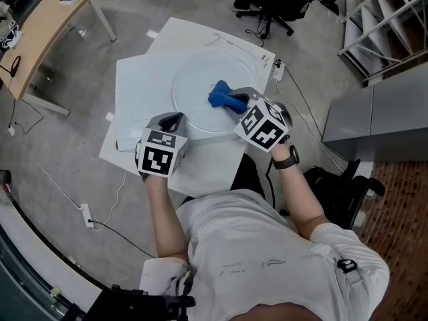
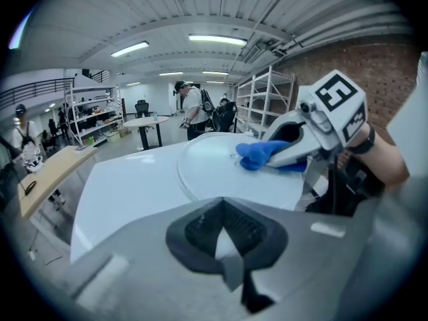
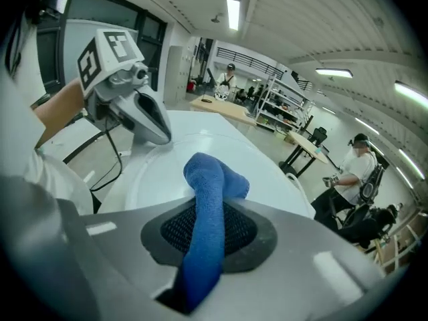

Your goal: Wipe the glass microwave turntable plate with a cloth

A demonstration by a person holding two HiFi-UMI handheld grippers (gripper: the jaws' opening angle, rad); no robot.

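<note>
Left gripper (image 1: 175,119): fingers pressed together, tip down at the plate's near rim, close to the tabletop's (image 1: 134,92) near edge. Can't tell whether it nips the rim or only pins it. Either way I read it as the brace.

Right gripper (image 1: 239,100): fingers pinching the blue cloth (image 1: 221,96). A thick fold runs up between the pads and the free end bunches out in front. The bunch lies on the glass, on the plate's right half.

Plate (image 1: 200,72): clear glass disc lying flat on the white tabletop, about the middle, nearer the right edge. The far and left parts are bare.

Step in hand, as I read it, is the wipe stroke itself. To do it well:
- Tilt the right gripper so the cloth bunch, not the fingertips, meets the glass.
- Use light, even pressure. Glass on a smooth board will likely slide or spin.
- Hold the left tip firm on the rim while stroking. Push toward it, not away.
- Work overlapping arcs from the right half out to the far rim, then the left.
- The contact patch is small. If the bunch rolls under, re-grip for more spread.
</note>
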